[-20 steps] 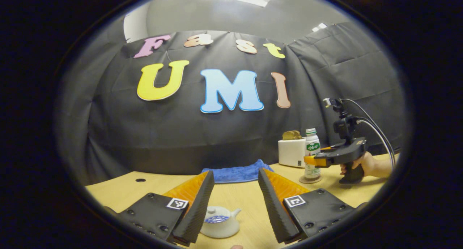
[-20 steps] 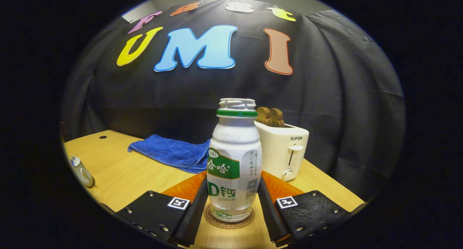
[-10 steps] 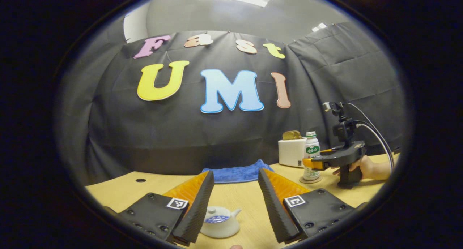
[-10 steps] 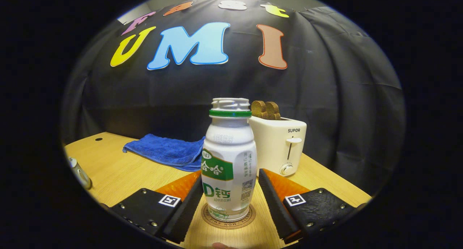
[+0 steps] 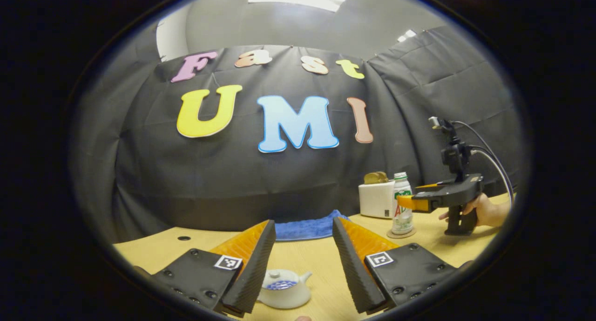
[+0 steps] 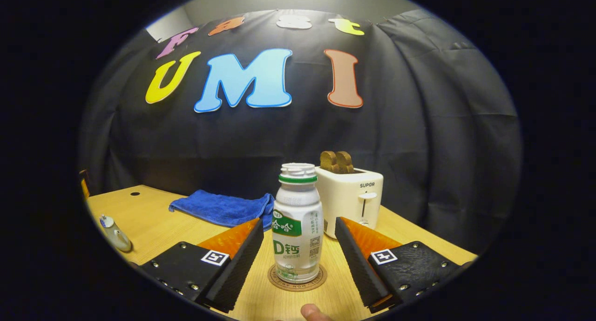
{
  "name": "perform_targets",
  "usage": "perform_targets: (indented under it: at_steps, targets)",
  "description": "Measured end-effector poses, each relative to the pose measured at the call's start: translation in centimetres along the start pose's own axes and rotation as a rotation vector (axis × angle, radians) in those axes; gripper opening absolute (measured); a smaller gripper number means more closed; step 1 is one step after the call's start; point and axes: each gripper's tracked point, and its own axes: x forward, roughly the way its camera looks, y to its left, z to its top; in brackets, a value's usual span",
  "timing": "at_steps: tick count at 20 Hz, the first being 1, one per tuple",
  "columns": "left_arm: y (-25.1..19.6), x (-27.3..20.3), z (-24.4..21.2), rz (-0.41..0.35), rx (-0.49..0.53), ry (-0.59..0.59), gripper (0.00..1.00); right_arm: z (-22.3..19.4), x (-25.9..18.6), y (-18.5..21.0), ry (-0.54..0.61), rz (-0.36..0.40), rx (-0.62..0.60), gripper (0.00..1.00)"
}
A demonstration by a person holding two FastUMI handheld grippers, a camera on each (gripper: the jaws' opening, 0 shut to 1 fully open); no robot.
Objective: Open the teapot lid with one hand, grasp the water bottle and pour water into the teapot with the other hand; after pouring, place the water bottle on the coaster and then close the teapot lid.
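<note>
Standing upright on the coaster [image 6: 297,279], the bottle [image 6: 297,228] is centred ahead of the right hand-held gripper [image 6: 298,260], whose fingers are spread with a clear gap on each side and touch nothing. With the bottle set down, the remaining step appears to be closing the teapot [image 5: 284,290]. The lid already appears to sit on the pot, though its seating cannot be confirmed. In the left gripper view the teapot rests on the tabletop [image 5: 307,256] below and slightly left of centre of the left hand-held gripper [image 5: 302,265], partly behind its left finger, spout pointing right. That hand-held gripper is spread wide and holds nothing. It is the nearer one to the teapot; the right one is well apart, far across the tabletop beside the toaster [image 5: 375,200]. Any lid action therefore falls to the left hand, moving down and slightly left.
</note>
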Motion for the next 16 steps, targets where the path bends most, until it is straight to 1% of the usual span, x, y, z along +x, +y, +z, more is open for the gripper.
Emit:
perform_targets:
  at_steps: [2,4,6,8,9,10,12,14,15,16]
  targets:
    - [0.2,-0.2,0.0,0.011,-0.027,0.009,0.92,0.7,-3.1,0.4,-0.011,-0.012,-0.020,0.95]
    - [-0.6,-1.2,-0.9,0.023,-0.074,0.056,1.00,1.3,-7.2,1.8,-0.027,-0.003,-0.029,0.95]
    - [-1.7,-3.3,-1.6,0.053,-0.102,0.100,1.00,1.4,-11.2,3.4,-0.049,-0.009,-0.020,0.95]
    - [-2.4,-5.4,-2.5,0.116,-0.106,0.141,1.00,0.1,-14.4,4.9,-0.025,-0.028,0.009,0.95]
    - [-3.1,-6.5,-2.5,0.129,-0.114,0.140,1.00,-0.2,-15.6,6.1,-0.022,-0.016,0.040,0.95]
    - [-3.9,-7.2,-2.3,0.134,-0.125,0.135,1.00,-0.8,-16.7,7.6,-0.017,0.012,0.069,0.95]
    - [-5.4,-8.4,-2.8,0.140,-0.143,0.148,0.99,-2.9,-17.9,9.0,0.030,0.042,0.089,0.95]
    - [-6.2,-9.2,-3.6,0.149,-0.128,0.182,0.99,-4.6,-18.9,10.5,0.081,0.084,0.136,0.95]
    - [-6.5,-9.6,-3.7,0.158,-0.109,0.193,1.00,-4.2,-19.5,10.6,0.047,0.090,0.115,0.95]
    - [-7.1,-9.1,-4.2,0.165,-0.075,0.225,0.99,-3.6,-19.6,10.0,0.033,0.065,0.091,0.96]
